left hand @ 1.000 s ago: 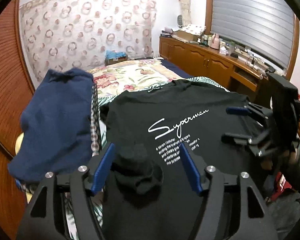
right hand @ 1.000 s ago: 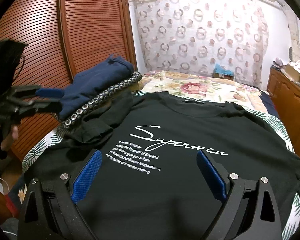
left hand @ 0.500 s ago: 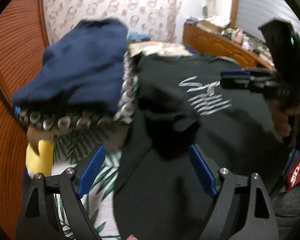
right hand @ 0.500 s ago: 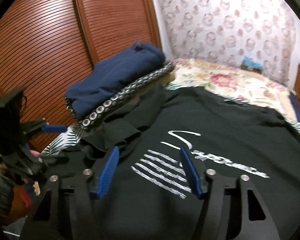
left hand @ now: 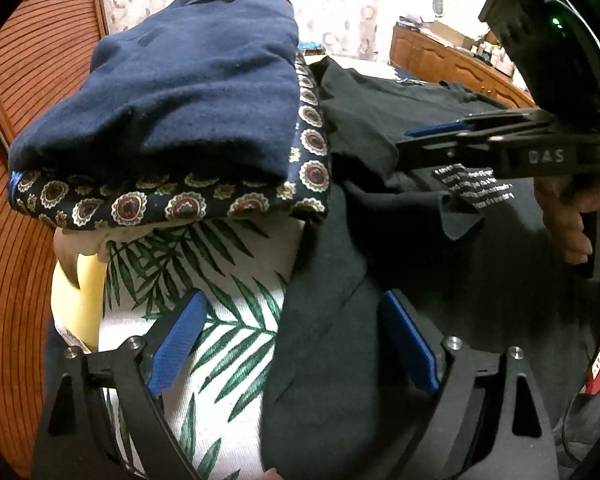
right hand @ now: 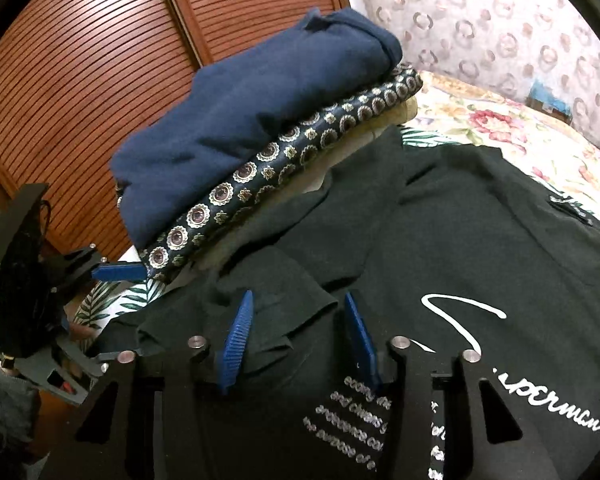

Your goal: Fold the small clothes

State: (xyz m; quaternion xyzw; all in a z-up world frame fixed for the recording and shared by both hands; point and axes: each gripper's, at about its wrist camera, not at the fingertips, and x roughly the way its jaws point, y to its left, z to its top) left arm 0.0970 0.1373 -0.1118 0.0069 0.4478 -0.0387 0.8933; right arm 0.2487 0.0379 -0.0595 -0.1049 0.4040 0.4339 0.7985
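Looking at it, your half-open right gripper (right hand: 296, 340) straddles the black T-shirt's (right hand: 480, 240) rumpled sleeve (right hand: 272, 292); open left gripper (left hand: 292, 344) straddles its left edge.

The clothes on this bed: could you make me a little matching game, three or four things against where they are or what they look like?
Things:
1. navy garment
2. patterned cloth
3. black T-shirt
4. bedsheet

Descriptions:
A. white with green palm leaves
B. top of the folded pile
C. spread flat, white lettering
D. round medallion print, under the navy one

Pairs: 1-B, 2-D, 3-C, 4-A
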